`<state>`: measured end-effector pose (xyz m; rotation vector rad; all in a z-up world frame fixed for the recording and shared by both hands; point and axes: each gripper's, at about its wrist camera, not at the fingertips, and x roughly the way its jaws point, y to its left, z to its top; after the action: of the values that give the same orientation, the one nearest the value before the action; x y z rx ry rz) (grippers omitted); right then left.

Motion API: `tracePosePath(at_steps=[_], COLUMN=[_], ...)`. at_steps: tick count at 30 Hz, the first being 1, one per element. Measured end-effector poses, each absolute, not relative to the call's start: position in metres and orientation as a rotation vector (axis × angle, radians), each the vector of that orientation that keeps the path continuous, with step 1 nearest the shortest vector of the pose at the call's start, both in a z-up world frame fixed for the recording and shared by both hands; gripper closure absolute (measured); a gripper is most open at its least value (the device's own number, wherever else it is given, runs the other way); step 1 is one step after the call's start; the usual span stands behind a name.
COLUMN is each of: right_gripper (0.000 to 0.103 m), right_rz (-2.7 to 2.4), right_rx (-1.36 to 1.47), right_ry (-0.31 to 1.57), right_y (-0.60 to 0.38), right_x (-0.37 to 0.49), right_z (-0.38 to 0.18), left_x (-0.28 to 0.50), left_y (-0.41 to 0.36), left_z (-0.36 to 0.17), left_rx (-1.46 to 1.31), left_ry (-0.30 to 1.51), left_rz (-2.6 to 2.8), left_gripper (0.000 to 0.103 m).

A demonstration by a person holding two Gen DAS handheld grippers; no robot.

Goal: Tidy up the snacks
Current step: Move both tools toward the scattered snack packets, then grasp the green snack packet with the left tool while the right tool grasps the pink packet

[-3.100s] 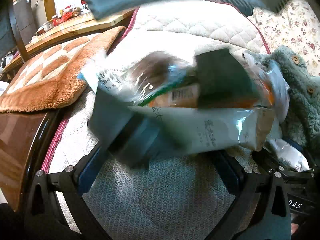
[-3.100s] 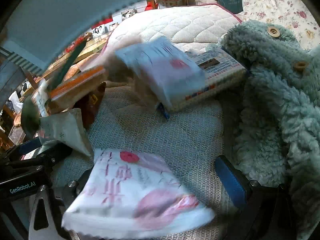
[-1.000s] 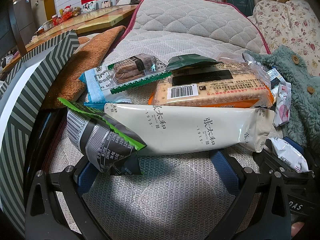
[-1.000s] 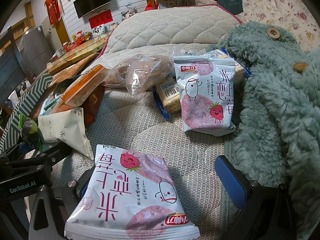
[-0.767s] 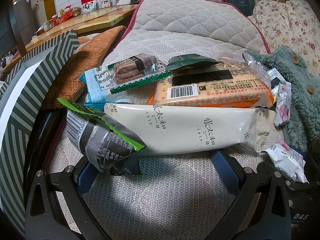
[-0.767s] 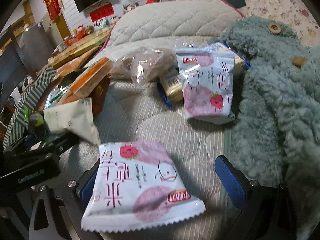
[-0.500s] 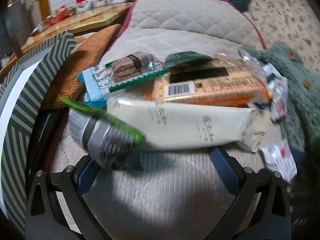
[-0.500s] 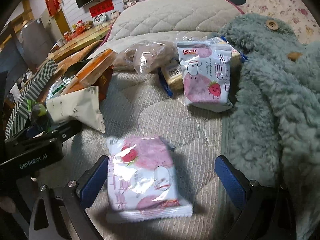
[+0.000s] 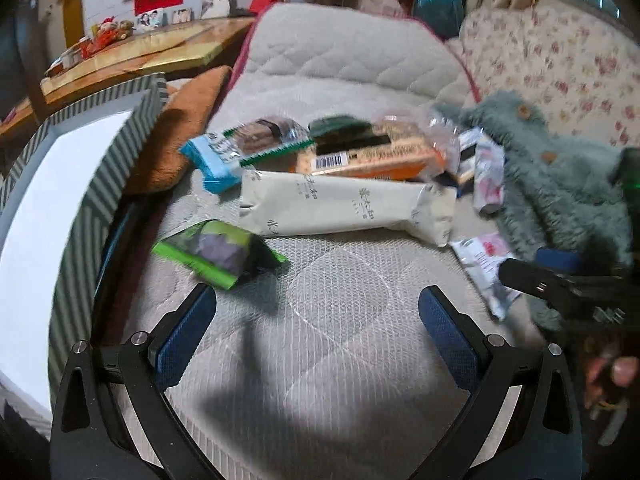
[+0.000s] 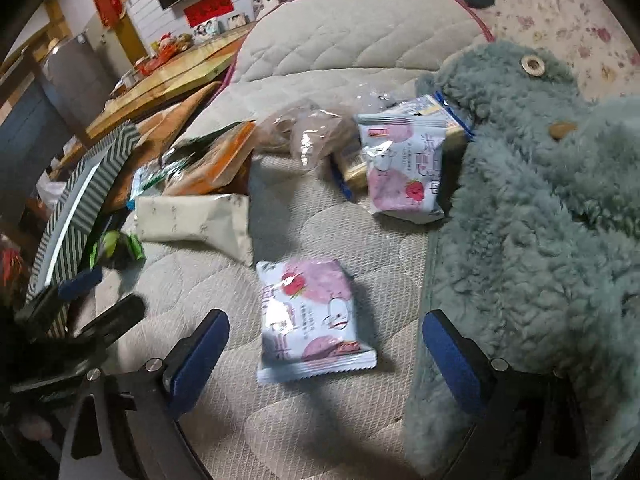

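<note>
Snack packets lie scattered on a quilted cushion (image 9: 328, 304). My left gripper (image 9: 316, 320) is open with nothing between its fingers. A green packet (image 9: 216, 252) lies just ahead of its left finger, and a long cream packet (image 9: 344, 208) beyond that. My right gripper (image 10: 326, 344) stands wide with its jaws closing. A pink strawberry packet (image 10: 308, 320) lies flat between them, and neither pad touches it. A second pink packet (image 10: 404, 168) rests further back against a teal fleece (image 10: 540, 220).
A striped box (image 9: 80, 184) stands tilted at the left edge of the cushion. An orange cracker pack (image 9: 372, 156), a blue pack (image 9: 212, 160) and clear bags (image 10: 312, 128) are piled behind. A wooden table (image 9: 152, 56) is at the far left.
The snacks that were tumbling have settled on the cushion. Both grippers have drawn back and up. The green packet has tipped flat, and the pink packet now lies further ahead of the right fingers.
</note>
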<state>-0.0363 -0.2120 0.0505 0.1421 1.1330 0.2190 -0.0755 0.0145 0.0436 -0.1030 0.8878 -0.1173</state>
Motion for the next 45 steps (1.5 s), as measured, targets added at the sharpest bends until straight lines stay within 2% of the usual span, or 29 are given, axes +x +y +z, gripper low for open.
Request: tracePosePath(at_steps=[10, 13, 15, 19, 21, 23, 31, 45], right_gripper=[0.007, 0.019, 0.031, 0.038, 0.048, 0.052, 0.053, 0.052], right_rz=[0.267, 0.302, 0.313, 0.305, 0.300, 0.310, 0.310, 0.317], right_rx=[0.085, 0.042, 0.052, -0.008, -0.044, -0.041, -0.026, 0.031], right_ry=[1.146, 1.147, 1.167, 1.169, 1.171, 1.173, 1.199, 1.216], right_y=[-0.204, -0.196, -0.195, -0.191, -0.189, -0.189, -0.191, -0.199], right_x=[-0.024, -0.023, -0.020, -0.022, -0.022, -0.022, -0.021, -0.020], right_z=[0.040, 0.035, 0.029, 0.027, 0.027, 0.028, 0.029, 0.028], left_x=[-0.078, -0.080, -0.079, -0.077, -0.076, -0.075, -0.068, -0.031], left_y=[0.032, 0.036, 0.039, 0.047, 0.052, 0.058, 0.073, 0.062], left_z=[0.041, 0.043, 0.044, 0.041, 0.041, 0.041, 0.050, 0.044], left_rx=[-0.143, -0.154, -0.159, -0.188, -0.216, -0.238, -0.263, -0.119], left_ry=[0.866, 0.852, 0.851, 0.864, 0.868, 0.866, 0.857, 0.933], left_rz=[-0.090, -0.094, -0.090, -0.076, -0.068, -0.058, -0.032, -0.009], left_gripper=[0.001, 0.001, 0.001, 0.001, 0.001, 0.001, 0.001, 0.002])
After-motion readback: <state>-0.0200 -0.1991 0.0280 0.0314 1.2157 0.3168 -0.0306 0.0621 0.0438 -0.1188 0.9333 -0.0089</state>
